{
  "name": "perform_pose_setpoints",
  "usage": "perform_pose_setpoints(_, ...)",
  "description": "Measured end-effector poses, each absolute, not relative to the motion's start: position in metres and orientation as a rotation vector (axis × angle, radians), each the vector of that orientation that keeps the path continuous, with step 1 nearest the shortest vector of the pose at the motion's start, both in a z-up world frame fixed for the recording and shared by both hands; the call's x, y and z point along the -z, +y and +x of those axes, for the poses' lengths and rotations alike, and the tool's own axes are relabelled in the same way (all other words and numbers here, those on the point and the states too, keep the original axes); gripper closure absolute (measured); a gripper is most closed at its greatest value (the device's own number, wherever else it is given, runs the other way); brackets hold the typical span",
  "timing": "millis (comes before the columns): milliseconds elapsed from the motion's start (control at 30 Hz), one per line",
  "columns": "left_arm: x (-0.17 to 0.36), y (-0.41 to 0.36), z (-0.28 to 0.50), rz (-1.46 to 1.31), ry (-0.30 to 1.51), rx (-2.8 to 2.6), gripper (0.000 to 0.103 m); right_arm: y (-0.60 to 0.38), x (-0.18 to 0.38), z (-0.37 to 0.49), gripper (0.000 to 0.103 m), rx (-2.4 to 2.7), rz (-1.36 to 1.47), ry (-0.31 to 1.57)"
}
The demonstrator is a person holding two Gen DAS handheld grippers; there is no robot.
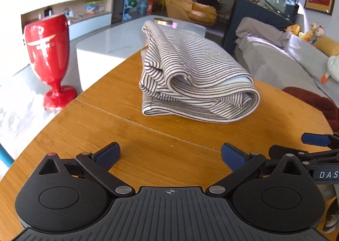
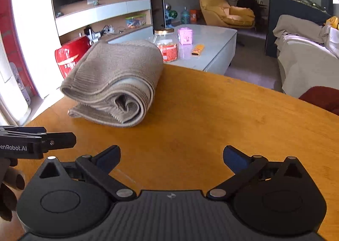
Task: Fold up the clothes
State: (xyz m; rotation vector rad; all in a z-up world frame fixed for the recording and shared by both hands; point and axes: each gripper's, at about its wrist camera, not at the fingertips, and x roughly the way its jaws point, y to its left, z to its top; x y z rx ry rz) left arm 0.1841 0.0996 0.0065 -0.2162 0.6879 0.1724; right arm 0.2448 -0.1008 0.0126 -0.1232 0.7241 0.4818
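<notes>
Folded shirt (image 1: 190, 75) on table (image 1: 106, 126), both grippers clear.
Left gripper (image 1: 170, 156) and right gripper (image 2: 171, 159) wide apart, empty; shirt near far edge.

Folded garment (image 2: 114, 84) hides most of red vase (image 2: 70, 56).

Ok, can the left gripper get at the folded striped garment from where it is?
Probably yes: left gripper is open, and only bare wooden table lies between it and the folded striped garment.
</notes>
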Motion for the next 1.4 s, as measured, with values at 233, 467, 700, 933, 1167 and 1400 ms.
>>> perform_pose_setpoints(233, 0.0, 0.067, 0.18, -0.145, 0.687, -0.325, 0.0, -0.122, 0.003, 0.24, 0.0, -0.415, -0.161, 0.712)
perform_pose_setpoints(467, 0.0, 0.057, 0.189, -0.131, 0.691, -0.387, 0.0, -0.123, 0.006, 0.254, 0.0, -0.406, -0.147, 0.689)
perform_pose_setpoints(700, 0.001, 0.061, 0.193, -0.134, 0.691, -0.384, 0.0, -0.122, 0.007, 0.254, 0.0, -0.406, -0.146, 0.689)
perform_pose_setpoints(933, 0.001, 0.06, 0.194, -0.135, 0.691, -0.384, 0.0, -0.122, 0.007, 0.254, 0.0, -0.405, -0.146, 0.689)
perform_pose_setpoints(1167, 0.001, 0.06, 0.194, -0.135, 0.692, -0.384, 0.0, -0.122, 0.007, 0.254, 0.0, -0.406, -0.146, 0.689)
perform_pose_setpoints(1400, 0.001, 0.061, 0.194, -0.135, 0.692, -0.384, 0.0, -0.122, 0.007, 0.254, 0.0, -0.406, -0.146, 0.689)
